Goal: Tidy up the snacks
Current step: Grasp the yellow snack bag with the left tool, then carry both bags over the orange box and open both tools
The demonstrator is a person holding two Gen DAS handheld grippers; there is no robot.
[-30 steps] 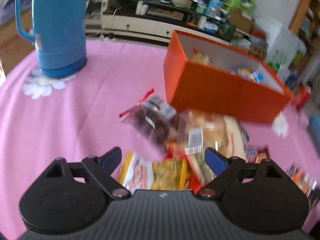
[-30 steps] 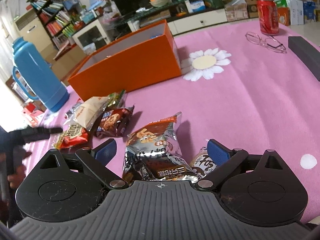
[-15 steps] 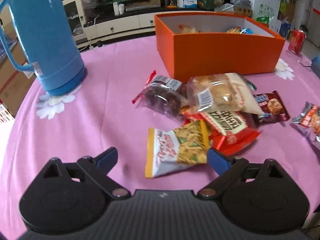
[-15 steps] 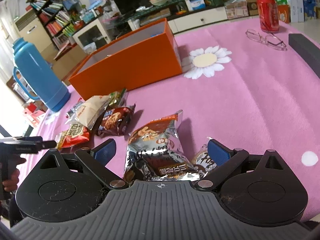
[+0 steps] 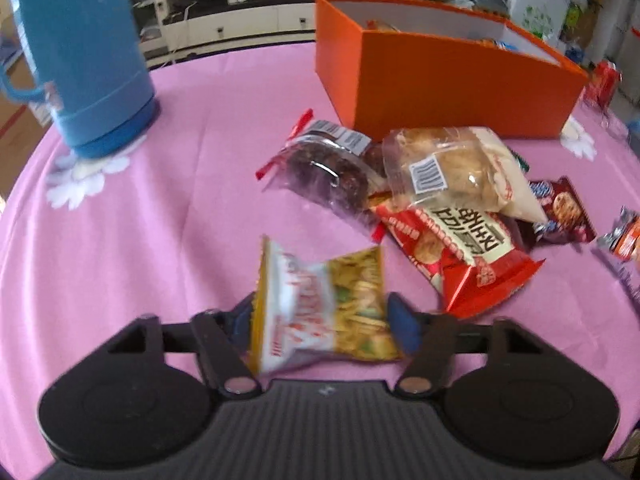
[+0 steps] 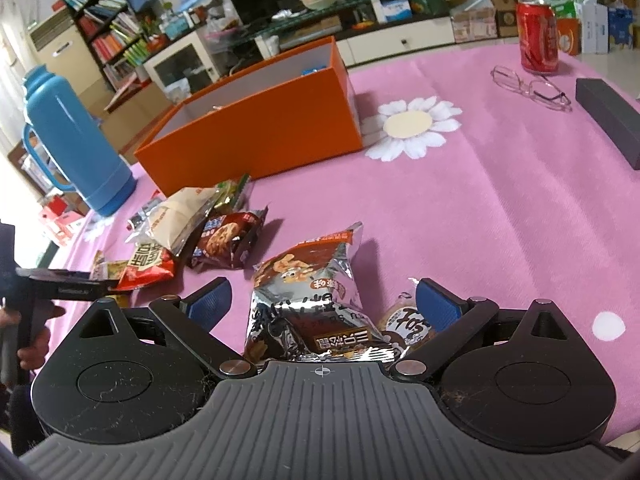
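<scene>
On the pink tablecloth [image 5: 168,208] a blue thermos [image 5: 80,56] stands at the far left and the orange box [image 5: 440,84] at the far middle, with a loose heap of snacks just before the box: a clear bag of dark pastry [image 5: 324,168], a clear bag of pale buns [image 5: 448,168] lying on a red packet [image 5: 464,256], and a small cookie pack [image 5: 560,210] to the right. That heap lies between the box and the left gripper [image 5: 320,320], whose jaws have just been closing on the yellow-and-white snack bag [image 5: 320,304]; the blue pads press its two side edges, so it is grasped, its long axis running away from the camera toward the heap, slightly tilted. The right gripper [image 6: 322,302] stands released over a silver-and-brown bag [image 6: 316,304] and a small round-labelled snack [image 6: 404,326], touching neither. Only the right wrist view shows the red can [image 6: 536,38], glasses [image 6: 528,88] and dark case [image 6: 608,120]; only the left shows snacks inside the box
</scene>
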